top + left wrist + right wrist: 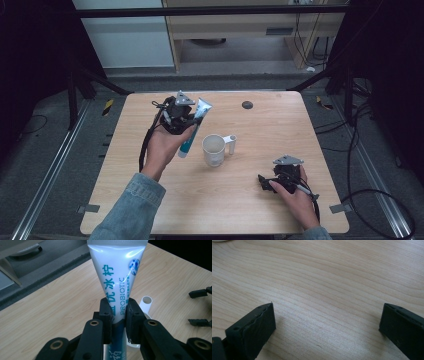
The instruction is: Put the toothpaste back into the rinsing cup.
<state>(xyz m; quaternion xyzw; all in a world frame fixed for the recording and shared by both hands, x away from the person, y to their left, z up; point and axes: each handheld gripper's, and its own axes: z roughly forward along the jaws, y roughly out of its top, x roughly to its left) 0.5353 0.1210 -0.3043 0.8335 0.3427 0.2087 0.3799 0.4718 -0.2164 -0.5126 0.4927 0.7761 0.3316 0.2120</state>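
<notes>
Clamping the toothpaste tube [117, 287] mid-body, the left gripper [186, 120] holds it above the table [260, 200] beside the white mug [213, 150] (right gripper [267, 184] gapes wide, holding nothing).

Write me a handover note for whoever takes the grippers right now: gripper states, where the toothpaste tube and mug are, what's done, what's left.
Left gripper: shut on the white and blue plastic toothpaste tube, gripping it mid-body and holding it off the light wooden table, just left of the mug.
Right gripper: open, nothing between its jaws, low over the table at front right.
White ceramic mug: upright at table centre, handle pointing to the right.
Done: tube picked up.
Left, probably: bring the tube over the mug and stand it inside; then release. The right gripper could steady the mug if needed.
</notes>
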